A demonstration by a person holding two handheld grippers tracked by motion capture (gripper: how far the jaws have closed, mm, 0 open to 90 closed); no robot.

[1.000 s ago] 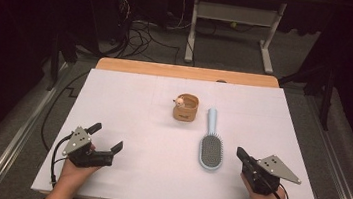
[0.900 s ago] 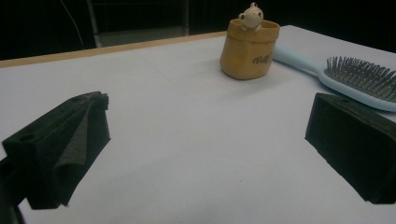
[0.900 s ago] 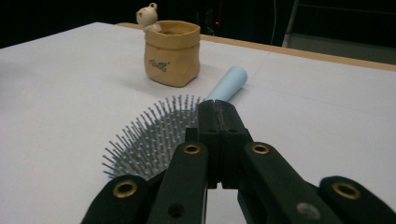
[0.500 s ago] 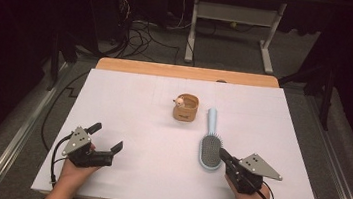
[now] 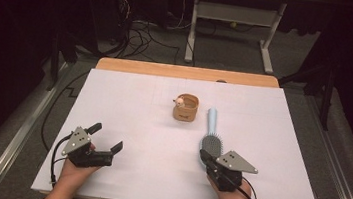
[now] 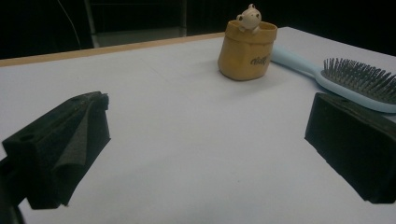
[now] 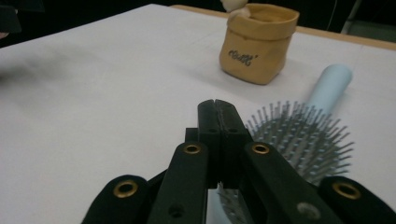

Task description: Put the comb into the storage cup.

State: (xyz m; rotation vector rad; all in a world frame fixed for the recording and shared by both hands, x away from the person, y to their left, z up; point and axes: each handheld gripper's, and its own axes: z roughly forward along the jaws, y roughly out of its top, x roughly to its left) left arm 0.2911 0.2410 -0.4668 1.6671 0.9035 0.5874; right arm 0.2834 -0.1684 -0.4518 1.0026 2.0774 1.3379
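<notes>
Dark room, grey floor (image 5: 313,120), tangled cables (image 5: 142,30)

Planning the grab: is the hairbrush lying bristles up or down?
Bristles up: the hairbrush lies flat on the table, its pins pointing upward.

Before you, a white-covered table (image 5: 128,104) carries a tan pouch (image 5: 186,108) beside a light-blue hairbrush (image 5: 210,136).

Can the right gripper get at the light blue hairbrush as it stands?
Probably yes: the right gripper sits right at the bristle head of the light blue hairbrush, nothing between. But its jaws are shut, so they'd need opening first.
</notes>
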